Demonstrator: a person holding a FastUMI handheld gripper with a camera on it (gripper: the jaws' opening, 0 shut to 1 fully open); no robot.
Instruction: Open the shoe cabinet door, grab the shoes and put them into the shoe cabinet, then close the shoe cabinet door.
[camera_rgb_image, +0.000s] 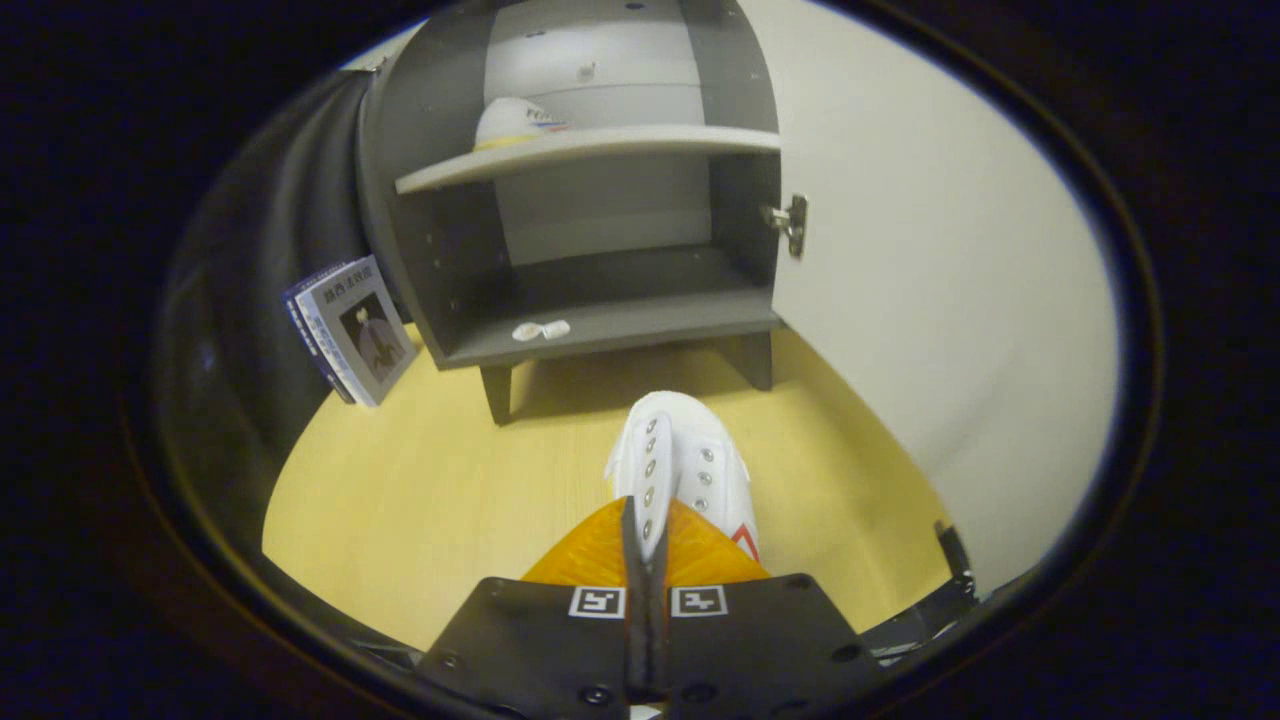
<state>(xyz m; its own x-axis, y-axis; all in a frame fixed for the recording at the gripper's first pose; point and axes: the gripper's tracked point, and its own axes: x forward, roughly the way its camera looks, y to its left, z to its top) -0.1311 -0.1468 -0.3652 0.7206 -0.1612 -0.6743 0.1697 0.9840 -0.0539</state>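
The gripper (647, 540) is clamped on a white shoe's (690, 470) eyelet edge, before the cabinet (560, 330) with its door (930, 300) open.

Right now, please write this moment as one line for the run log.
gripper: shut on shoe | door: open | other shoe: on upper shelf | lower shelf: free for shoe | next: place shoe inside

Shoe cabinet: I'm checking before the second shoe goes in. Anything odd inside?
One small oddity: a little white scrap lies loose on the shoe cabinet floor's front edge. The gripper fingers are pinched on the white shoe.
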